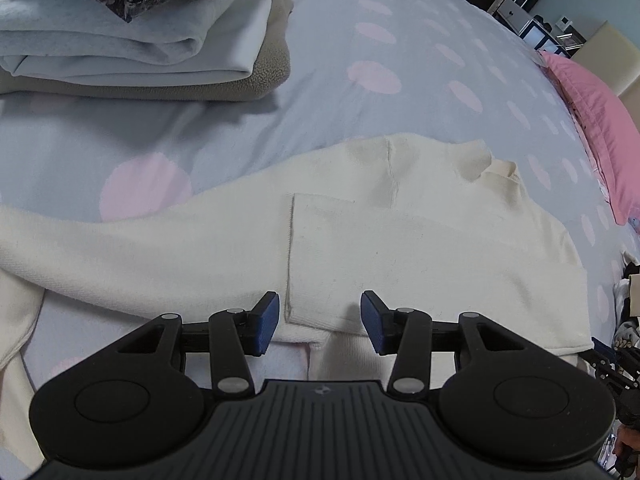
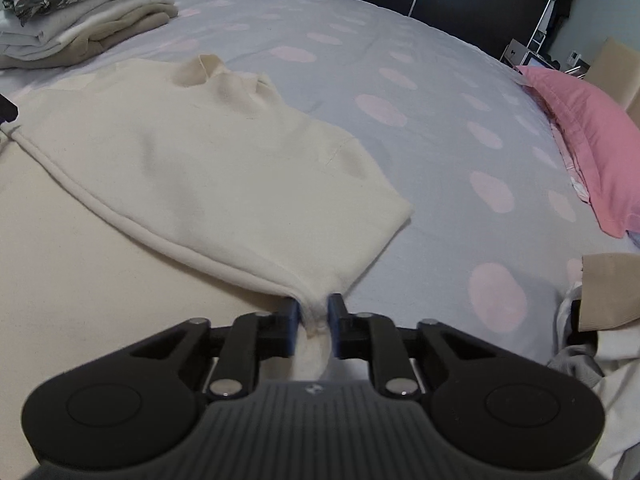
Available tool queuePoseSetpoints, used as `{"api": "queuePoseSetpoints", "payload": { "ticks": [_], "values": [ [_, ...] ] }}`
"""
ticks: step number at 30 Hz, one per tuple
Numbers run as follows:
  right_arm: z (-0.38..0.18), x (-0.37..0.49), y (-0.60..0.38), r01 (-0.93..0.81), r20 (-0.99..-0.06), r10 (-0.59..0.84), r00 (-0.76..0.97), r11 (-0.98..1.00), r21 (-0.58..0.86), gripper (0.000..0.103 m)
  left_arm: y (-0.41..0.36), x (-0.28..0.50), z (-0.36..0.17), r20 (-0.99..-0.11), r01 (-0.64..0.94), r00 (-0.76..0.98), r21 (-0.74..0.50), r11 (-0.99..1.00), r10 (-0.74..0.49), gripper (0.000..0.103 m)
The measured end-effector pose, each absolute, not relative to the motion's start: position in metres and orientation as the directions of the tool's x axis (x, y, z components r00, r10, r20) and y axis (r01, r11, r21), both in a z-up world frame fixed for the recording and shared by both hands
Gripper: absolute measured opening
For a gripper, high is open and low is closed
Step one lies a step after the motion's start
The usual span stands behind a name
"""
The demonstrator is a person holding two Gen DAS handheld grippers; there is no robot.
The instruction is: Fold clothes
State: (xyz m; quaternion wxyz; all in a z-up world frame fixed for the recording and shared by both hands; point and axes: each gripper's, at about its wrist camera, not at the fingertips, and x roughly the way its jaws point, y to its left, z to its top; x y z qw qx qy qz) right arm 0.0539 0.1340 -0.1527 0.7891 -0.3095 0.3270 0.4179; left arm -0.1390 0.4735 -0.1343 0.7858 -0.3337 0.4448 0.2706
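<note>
A cream knit sweater lies flat on the bed, collar toward the far side, one sleeve folded across its body and the other stretched out to the left. My left gripper hangs open just above the folded sleeve's cuff, its blue pads clear of the cloth. In the right wrist view the same sweater spreads ahead, and my right gripper is shut on a bunched corner of its hem, the fabric pinched between both pads.
A stack of folded clothes topped by a dark floral piece sits at the far left. The bedsheet is pale blue with pink dots. A pink pillow lies at the right edge, and more garments are heaped near right.
</note>
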Motion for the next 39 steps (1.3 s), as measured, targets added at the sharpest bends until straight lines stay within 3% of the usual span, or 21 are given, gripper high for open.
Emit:
{"api": "queuePoseSetpoints", "payload": {
  "ticks": [16,17,18,19,23,27,33,39],
  "values": [
    [-0.157,0.078,0.124,-0.810,-0.864,0.379,0.332,0.584,-0.055,0.016,0.475,-0.142,-0.130,-0.878,-0.723,0.464,-0.298,0.623,0.118,0.043],
    [-0.153,0.078,0.123,-0.805,-0.868,0.377,0.323,0.592,-0.043,0.022,0.475,-0.142,-0.130,-0.878,-0.723,0.464,-0.298,0.623,0.118,0.043],
    [-0.147,0.077,0.121,-0.802,-0.866,0.381,0.325,0.597,-0.039,0.036,0.475,-0.142,-0.130,-0.878,-0.723,0.465,-0.298,0.623,0.118,0.043],
    [-0.142,0.076,0.120,-0.800,-0.857,0.390,0.336,0.598,-0.042,0.042,0.475,-0.142,-0.129,-0.878,-0.723,0.465,-0.298,0.623,0.119,0.043],
    [-0.125,0.069,0.117,-0.804,-0.828,0.435,0.355,0.594,-0.033,0.048,0.480,-0.145,-0.115,-0.865,-0.728,0.478,-0.293,0.620,0.152,0.043],
    [-0.123,0.068,0.120,-0.801,-0.819,0.485,0.306,0.596,0.053,0.069,0.494,-0.156,-0.097,-0.853,-0.750,0.484,-0.292,0.593,0.193,0.044],
    [-0.133,0.076,0.116,-0.737,-0.833,0.507,0.219,0.646,0.199,0.074,0.511,-0.195,-0.069,-0.834,-0.812,0.435,-0.200,0.548,0.340,0.050],
    [-0.141,0.078,0.114,-0.699,-0.846,0.503,0.177,0.669,0.252,0.077,0.532,-0.252,-0.068,-0.828,-0.894,0.369,-0.193,0.404,0.423,0.050]
  ]
}}
